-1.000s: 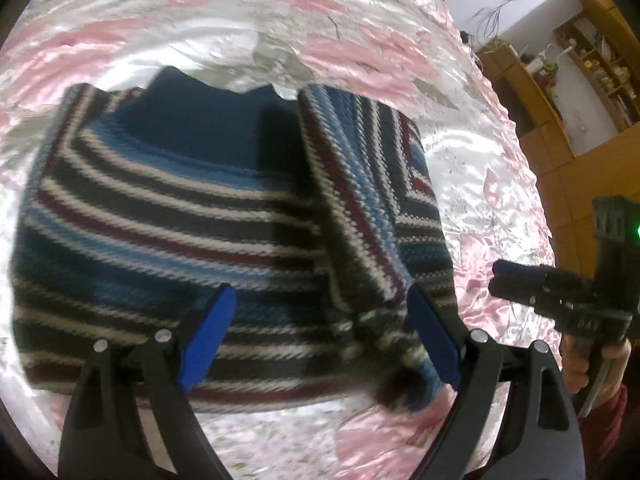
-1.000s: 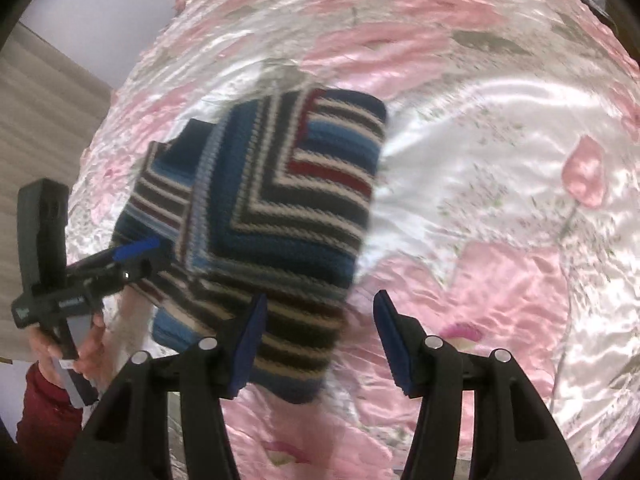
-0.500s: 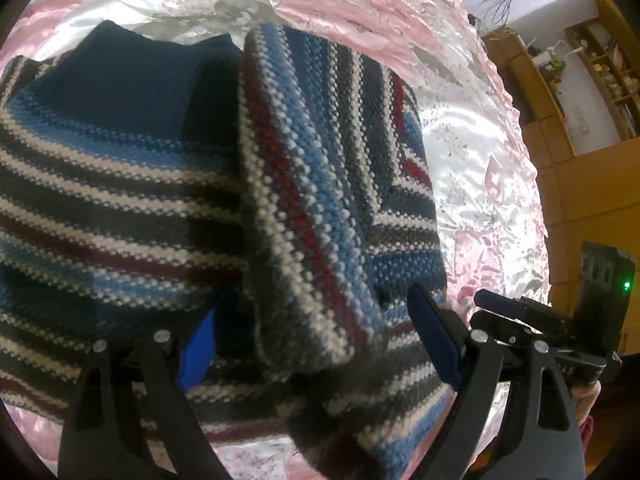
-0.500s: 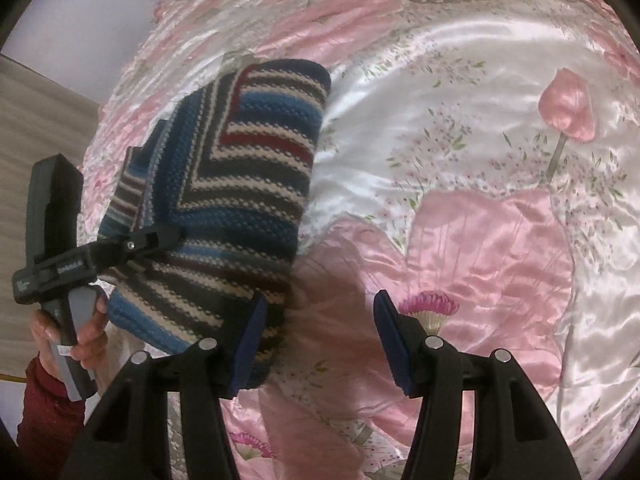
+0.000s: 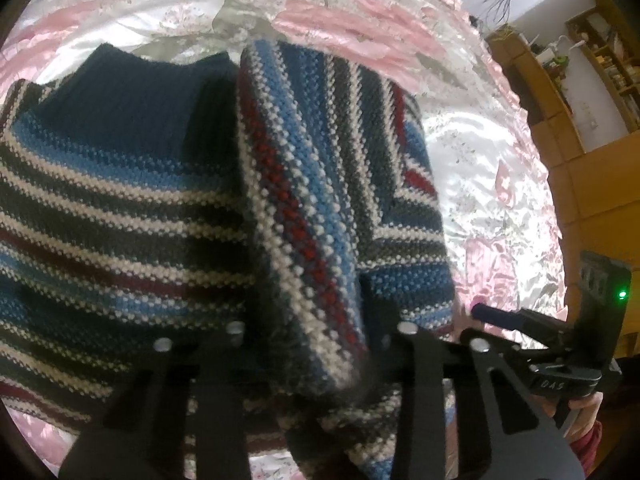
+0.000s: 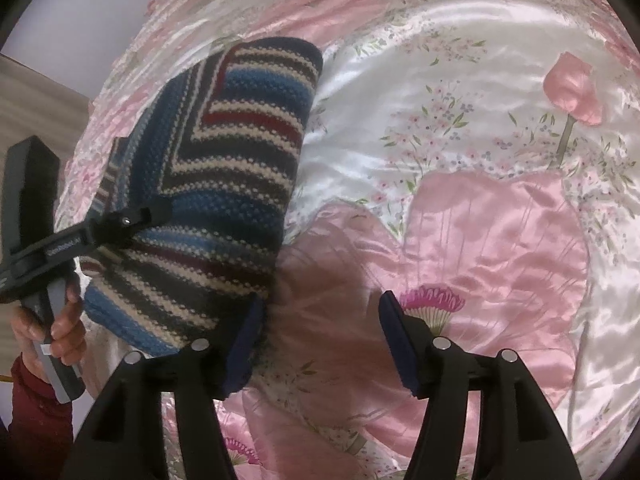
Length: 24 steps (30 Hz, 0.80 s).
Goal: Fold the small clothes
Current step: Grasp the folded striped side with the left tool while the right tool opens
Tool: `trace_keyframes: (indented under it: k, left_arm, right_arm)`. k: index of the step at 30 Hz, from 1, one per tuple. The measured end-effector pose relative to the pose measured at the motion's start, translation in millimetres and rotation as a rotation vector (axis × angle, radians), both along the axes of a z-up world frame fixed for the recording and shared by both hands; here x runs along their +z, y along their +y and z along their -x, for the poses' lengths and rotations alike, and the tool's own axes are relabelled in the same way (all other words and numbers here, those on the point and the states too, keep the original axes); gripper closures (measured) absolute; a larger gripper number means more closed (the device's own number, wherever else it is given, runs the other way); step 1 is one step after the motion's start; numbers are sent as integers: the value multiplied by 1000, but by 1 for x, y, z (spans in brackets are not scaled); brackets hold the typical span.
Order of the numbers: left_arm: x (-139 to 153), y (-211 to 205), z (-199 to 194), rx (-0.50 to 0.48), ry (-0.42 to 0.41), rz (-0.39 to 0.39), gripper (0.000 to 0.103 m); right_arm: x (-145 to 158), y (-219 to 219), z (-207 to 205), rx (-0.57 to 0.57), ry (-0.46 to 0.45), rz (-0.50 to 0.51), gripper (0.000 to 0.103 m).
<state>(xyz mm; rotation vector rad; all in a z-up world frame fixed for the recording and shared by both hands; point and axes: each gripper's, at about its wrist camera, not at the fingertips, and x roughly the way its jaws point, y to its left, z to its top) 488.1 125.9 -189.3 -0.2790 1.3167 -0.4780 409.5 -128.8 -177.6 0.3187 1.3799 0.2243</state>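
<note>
You're looking at a small knit sweater (image 5: 120,208), striped blue, cream, dark grey and red, navy ribbed collar facing away. It's lying partly folded on the bed; one striped flap (image 6: 224,184) is doubling over the body, lower corner lifting.

Two black handheld grippers, dark red sleeves.

Left gripper (image 5: 316,344): black angular finger arms w/ silver round screws; seen from right cam (image 6: 132,216) it has a black body w/ white lettering (too blurry to read) and a grey handle. Right gripper (image 6: 320,344): black arms, silver screws, dark blue pads (image 6: 394,334); from left cam (image 5: 496,320) a black box w/ a green LED, pale lettering "DAS". Left hand (image 6: 60,328) and right hand (image 5: 584,408): dark red sleeve cuffs.
</note>
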Motion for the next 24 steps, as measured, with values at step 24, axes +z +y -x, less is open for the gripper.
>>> trace_keyframes:
  k: [24]
  left_arm:
    - [86,109,2,77,-198,19,78]
  right_arm:
    - [-14,20,6,2,18,-21,36]
